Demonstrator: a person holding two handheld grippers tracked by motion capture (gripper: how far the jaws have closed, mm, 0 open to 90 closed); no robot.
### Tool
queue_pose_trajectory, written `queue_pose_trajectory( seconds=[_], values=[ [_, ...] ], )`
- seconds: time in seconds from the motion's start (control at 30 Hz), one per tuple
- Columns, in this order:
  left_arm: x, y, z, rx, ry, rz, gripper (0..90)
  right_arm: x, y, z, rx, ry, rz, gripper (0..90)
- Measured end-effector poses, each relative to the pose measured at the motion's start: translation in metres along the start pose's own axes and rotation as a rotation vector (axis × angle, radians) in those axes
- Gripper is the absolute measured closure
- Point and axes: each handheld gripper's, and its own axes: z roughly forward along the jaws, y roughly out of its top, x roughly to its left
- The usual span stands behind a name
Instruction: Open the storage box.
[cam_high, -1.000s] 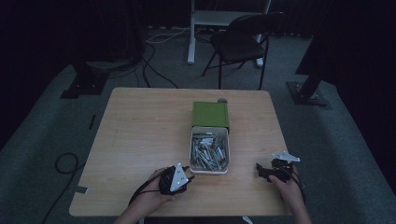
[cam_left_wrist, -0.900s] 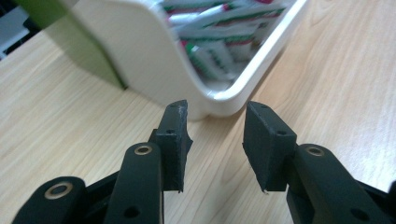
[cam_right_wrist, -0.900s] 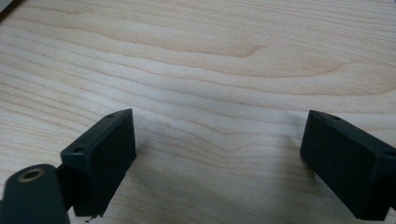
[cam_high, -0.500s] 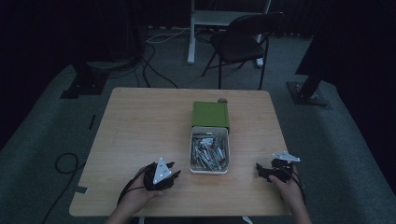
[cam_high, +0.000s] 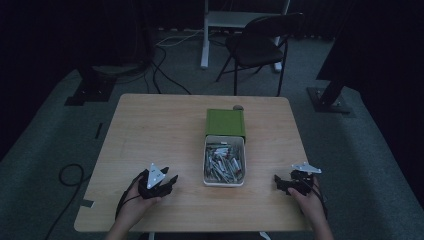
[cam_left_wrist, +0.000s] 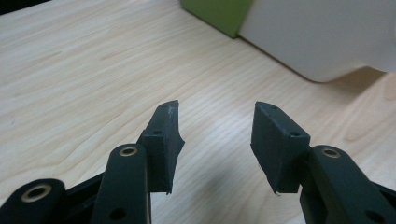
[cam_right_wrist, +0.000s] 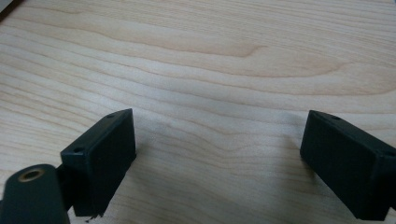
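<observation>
A white tray (cam_high: 206, 165) full of several small metallic pieces sits mid-table, with a green box (cam_high: 225, 123) butted against its far end. My left gripper (cam_high: 169, 181) rests on the table near the front edge, left of the tray, open and empty. In the left gripper view its jaws (cam_left_wrist: 215, 140) point at bare wood, with the white tray wall (cam_left_wrist: 322, 32) and a green box corner (cam_left_wrist: 219, 14) ahead to the right. My right gripper (cam_high: 278, 183) lies right of the tray, open wide; in the right gripper view it (cam_right_wrist: 219, 158) holds nothing over the wood.
The wooden table (cam_high: 160, 130) stands on grey carpet. A small round object (cam_high: 238, 107) lies just behind the green box. A black chair (cam_high: 260, 47) and a white stand (cam_high: 225, 20) are beyond the far edge. Cables (cam_high: 75, 175) trail on the floor at left.
My left gripper has drawn back leftward, away from the tray's near left corner, and its grey plate now faces up. The right gripper has stayed put.
</observation>
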Motion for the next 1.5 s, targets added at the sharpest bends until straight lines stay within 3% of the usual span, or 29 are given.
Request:
queue_pose_trajectory(
  seconds=[0.3, 0.5, 0.67, 0.77, 0.83, 0.93, 1.03, 1.13, 1.27, 1.5],
  values=[
    [0.025, -0.009, -0.007, 0.013, 0.063, -0.095, 42.4, 0.0, 0.0, 0.0, 0.0, 0.0, 0.0, 10.1],
    [0.039, -0.014, -0.011, 0.033, 0.101, -0.134, 38.4, 0.0, 0.0, 0.0, 0.0, 0.0, 0.0, 10.1],
    [0.049, -0.019, -0.013, 0.017, 0.102, -0.178, 28.9, 0.0, 0.0, 0.0, 0.0, 0.0, 0.0, 10.1],
    [0.052, -0.02, -0.014, 0.013, 0.11, -0.177, 26.2, 0.0, 0.0, 0.0, 0.0, 0.0, 0.0, 10.1],
    [0.054, -0.02, -0.014, 0.012, 0.122, -0.184, 19.7, 0.0, 0.0, 0.0, 0.0, 0.0, 0.0, 10.1],
    [0.056, -0.022, -0.015, 0.023, 0.135, -0.218, 14.3, 0.0, 0.0, 0.0, 0.0, 0.0, 0.0, 10.1],
    [0.06, -0.025, -0.015, 0.056, 0.176, -0.208, 10.0, 0.0, 0.0, 0.0, 0.0, 0.0, 0.0, 10.1],
    [0.065, -0.029, -0.017, 0.078, 0.223, -0.23, 10.0, 0.0, 0.0, 0.0, 0.0, 0.0, 0.0, 10.1],
    [0.074, -0.032, -0.023, 0.112, 0.327, -0.248, 10.0, 0.0, 0.0, 0.0, 0.0, 0.0, 0.0, 10.1],
    [0.084, -0.037, -0.031, 0.14, 0.376, -0.285, 10.0, 0.0, 0.0, 0.0, 0.0, 0.0, 0.0, 10.1]
  ],
)
